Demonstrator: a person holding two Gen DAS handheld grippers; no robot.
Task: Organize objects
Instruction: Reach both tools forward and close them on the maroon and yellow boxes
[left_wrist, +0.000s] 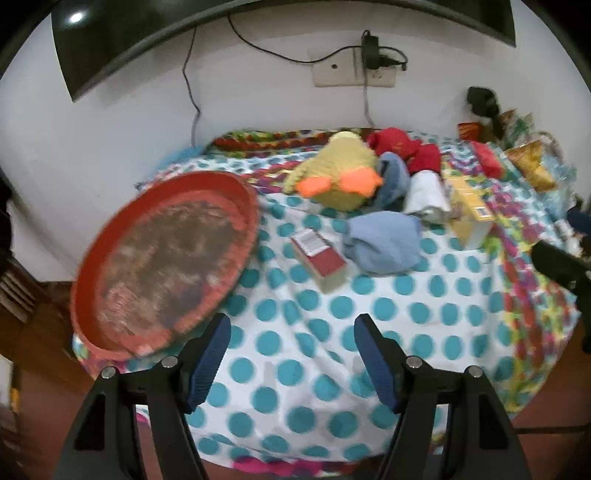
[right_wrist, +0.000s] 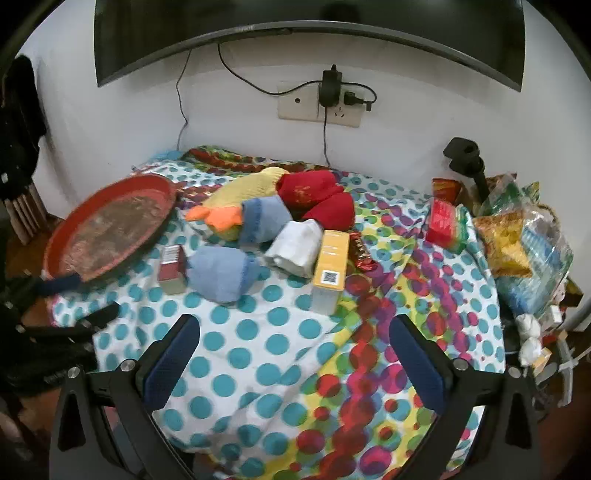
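Observation:
A round red tray lies at the left edge of the dotted cloth, blurred in the left wrist view. Behind the middle sit a yellow plush duck, red socks, two blue sock rolls, a white roll, a yellow box and a small red box. My left gripper is open over bare cloth, right of the tray. My right gripper is wide open above the cloth, in front of the yellow box. Neither holds anything.
Snack bags and a red packet crowd the right edge beside a black clamp mount. A wall socket with a charger and cables hangs behind, under a dark screen. A wrapped candy lies by the yellow box.

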